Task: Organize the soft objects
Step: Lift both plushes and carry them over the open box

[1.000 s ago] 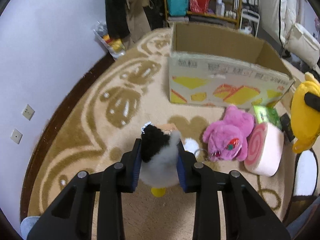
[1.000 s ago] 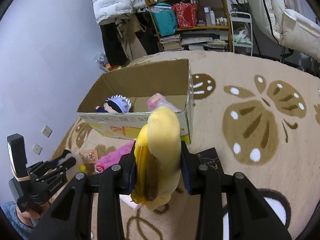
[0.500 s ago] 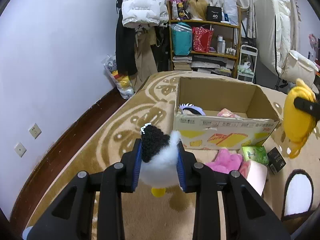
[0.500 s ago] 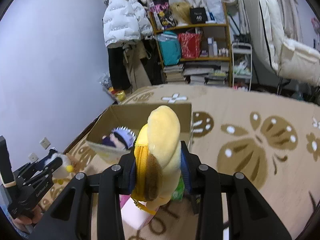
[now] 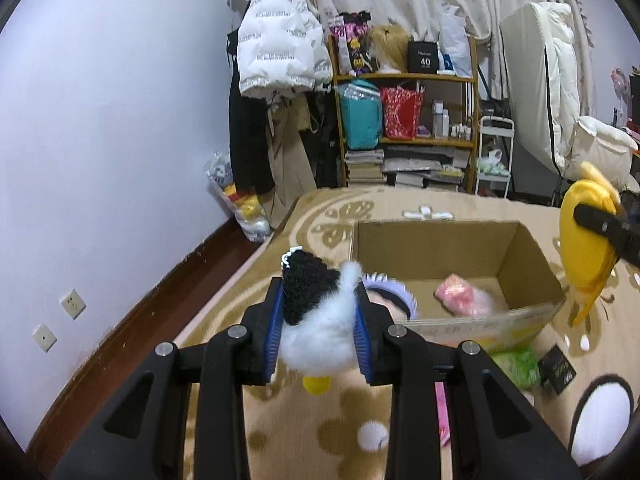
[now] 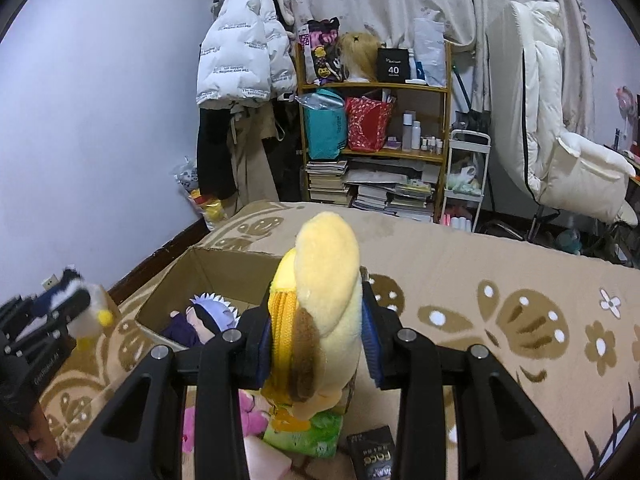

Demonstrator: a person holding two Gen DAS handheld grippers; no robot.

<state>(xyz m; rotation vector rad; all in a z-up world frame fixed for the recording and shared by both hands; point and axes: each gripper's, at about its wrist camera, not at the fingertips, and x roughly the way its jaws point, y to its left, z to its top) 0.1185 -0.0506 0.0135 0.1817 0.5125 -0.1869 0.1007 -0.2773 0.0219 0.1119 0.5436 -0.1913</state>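
My left gripper is shut on a small black-and-white plush bird with a yellow foot, held above the near left rim of the open cardboard box. My right gripper is shut on a yellow plush banana, held above the box's right end; the banana also shows in the left wrist view. Inside the box lie a purple-haired doll and a pink soft toy. The bird also shows at the left of the right wrist view.
On the patterned carpet by the box lie a green packet, a pink plush and a black booklet. A shelf with bags and books, hanging coats and a white recliner stand behind.
Both grippers have risen from near the carpet with their toys and moved toward the box; its inside now shows from above.
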